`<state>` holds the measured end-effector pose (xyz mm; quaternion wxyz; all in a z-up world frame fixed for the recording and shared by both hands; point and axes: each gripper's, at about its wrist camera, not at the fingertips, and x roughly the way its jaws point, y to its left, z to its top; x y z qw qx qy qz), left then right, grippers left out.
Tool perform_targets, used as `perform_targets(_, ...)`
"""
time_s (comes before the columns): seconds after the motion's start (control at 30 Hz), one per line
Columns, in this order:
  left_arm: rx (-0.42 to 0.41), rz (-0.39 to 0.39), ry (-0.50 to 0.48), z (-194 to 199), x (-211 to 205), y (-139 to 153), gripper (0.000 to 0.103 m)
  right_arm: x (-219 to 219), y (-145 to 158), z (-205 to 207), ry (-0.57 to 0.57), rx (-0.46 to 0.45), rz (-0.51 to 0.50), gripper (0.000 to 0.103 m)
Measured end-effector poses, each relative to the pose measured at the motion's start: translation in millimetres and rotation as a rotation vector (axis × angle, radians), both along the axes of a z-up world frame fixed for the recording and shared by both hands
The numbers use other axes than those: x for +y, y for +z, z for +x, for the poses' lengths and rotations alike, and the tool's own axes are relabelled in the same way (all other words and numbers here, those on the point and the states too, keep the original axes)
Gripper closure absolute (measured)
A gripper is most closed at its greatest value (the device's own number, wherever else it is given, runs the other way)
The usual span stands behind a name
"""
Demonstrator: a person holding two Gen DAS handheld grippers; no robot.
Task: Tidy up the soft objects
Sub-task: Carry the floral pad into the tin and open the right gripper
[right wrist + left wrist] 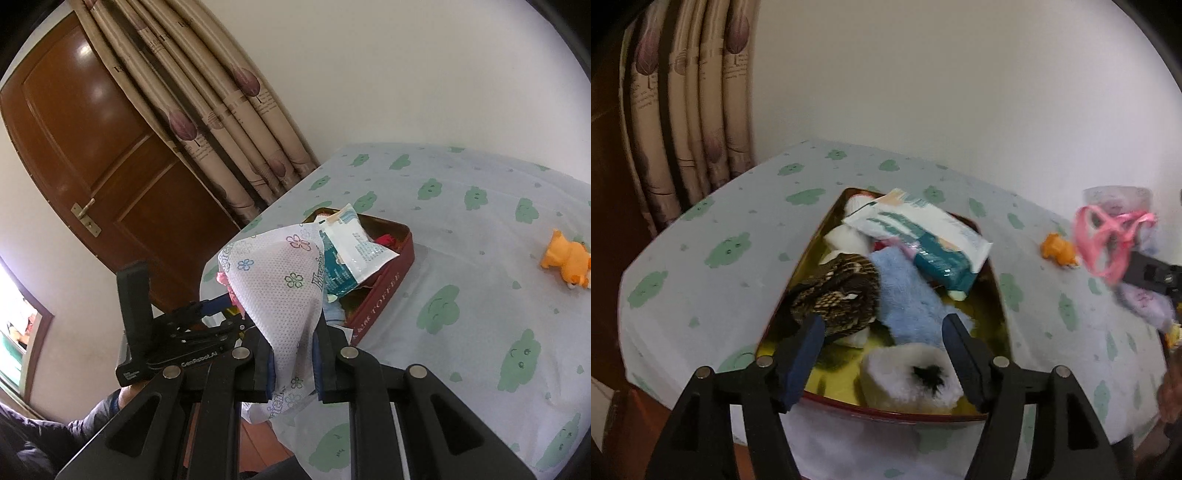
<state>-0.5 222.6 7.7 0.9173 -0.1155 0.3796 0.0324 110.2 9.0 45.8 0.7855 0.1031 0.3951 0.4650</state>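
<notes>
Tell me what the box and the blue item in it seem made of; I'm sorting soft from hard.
Box: looks like painted metal, a tin. Its red outer wall bears gold lettering, and its inner walls shine golden like lacquered tinplate. Hard.
Blue item: seems to be plush or fleece fabric, with a matte, fuzzy nap and rounded folds. Soft. What fibre it is cannot be told.

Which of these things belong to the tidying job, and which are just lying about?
Part of the job:
tin
blue cloth
brown plush
white plush
wipes pack
flowered packet, gripped by right gripper
orange toy
left gripper, open

Just lying about:
curtain
door
tablecloth
</notes>
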Motion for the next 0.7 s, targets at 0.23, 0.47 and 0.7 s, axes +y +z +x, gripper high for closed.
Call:
perform_targets(0.23,0.011,-0.080,0.147,-18,14,15,0.035,20,-3,5,0.018,0.013,-0.009,0.088)
perform_targets(0.47,-0.012,0.010,0.350,-64,8,29,0.035,53,-18,14,0.038,0.041,-0.045,0.086)
perform_targets(0.7,-0.038,0.095,0.380,-77,3,23,0.035,88,-45,24,0.041,0.103,-0.062,0.085)
